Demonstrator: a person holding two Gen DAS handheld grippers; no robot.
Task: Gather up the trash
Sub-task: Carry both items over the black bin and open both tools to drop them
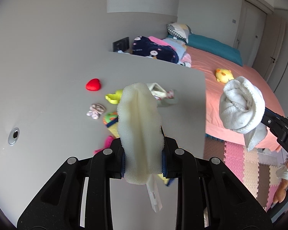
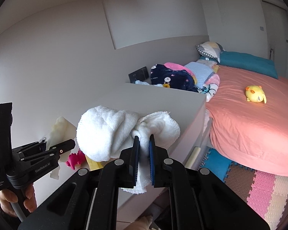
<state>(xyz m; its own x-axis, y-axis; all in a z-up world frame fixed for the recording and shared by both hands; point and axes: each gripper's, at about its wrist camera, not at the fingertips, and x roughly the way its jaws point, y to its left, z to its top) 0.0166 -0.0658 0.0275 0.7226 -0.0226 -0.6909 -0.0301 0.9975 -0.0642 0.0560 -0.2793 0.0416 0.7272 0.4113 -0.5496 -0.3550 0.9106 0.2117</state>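
White cloth (image 2: 113, 132) between right tongs (image 2: 144, 141)

We note both grippers, the left gripper (image 1: 143, 162) and the right gripper (image 2: 144, 161): matte black linkages, silver rivets, blue-ribbed jaws, white "GenRobot.AI" lettering.

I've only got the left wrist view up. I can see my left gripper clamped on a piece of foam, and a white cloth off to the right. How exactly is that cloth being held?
Observer: The right gripper is shut on the white cloth, pinching a bunched fold between its blue pads.
Operator: Does any cloth hang below the jaws?
Observer: Yes, a short tail pokes out beneath them, toward the camera.
Operator: Is anything on the floor beside the table?
Observer: A blue foam mat tile lies at the bed's foot, next to the table corner.
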